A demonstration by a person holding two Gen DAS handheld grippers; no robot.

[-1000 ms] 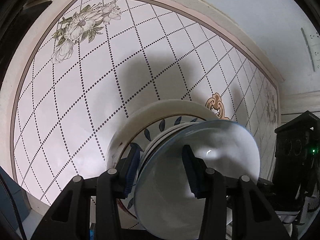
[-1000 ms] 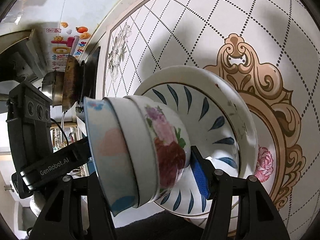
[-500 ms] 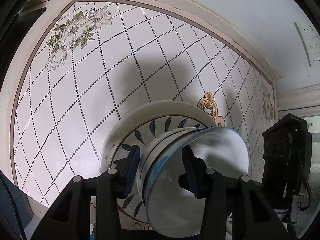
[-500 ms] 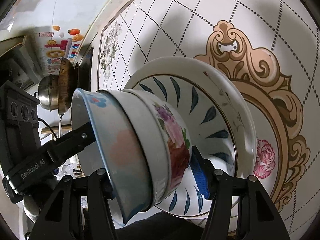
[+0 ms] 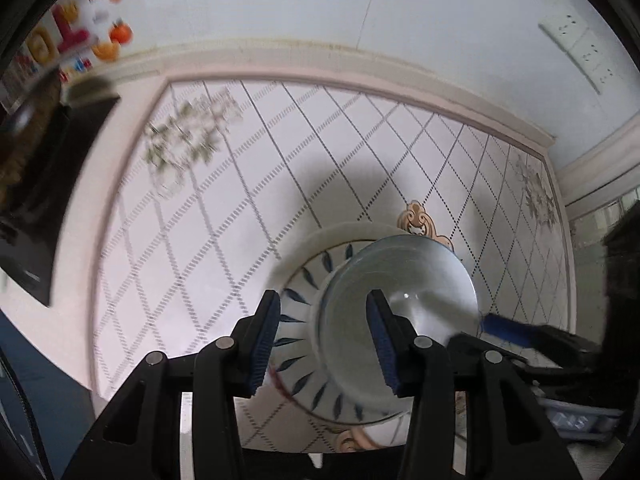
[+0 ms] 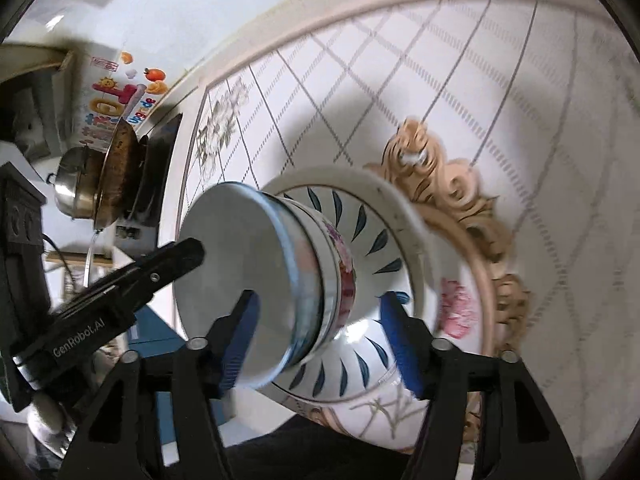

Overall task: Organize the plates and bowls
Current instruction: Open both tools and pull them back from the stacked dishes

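Note:
Stacked bowls (image 6: 280,276) rest in a white plate with blue leaf marks (image 6: 380,224) on the patterned counter. The top bowl (image 5: 400,304) is pale blue inside; the one under it has a red flower. My left gripper (image 5: 324,340) is open, one finger outside the stack and one over the top bowl's inside. My right gripper (image 6: 320,340) is open, its fingers (image 6: 400,344) straddling the stack's wall. The left gripper's finger shows in the right wrist view (image 6: 160,264) by the bowl's far rim.
A stove with a brown wok (image 6: 116,176) and a steel pot (image 6: 76,184) stands at the counter's left end. A wall with fruit stickers (image 5: 80,36) and a socket (image 5: 580,48) runs behind. A pink flower plate (image 6: 456,308) lies under the stack.
Both grippers have pulled back and up from the bowls, widening the view. The bowl stack has settled upright in the plate. The right gripper's jaws have opened off the stack.

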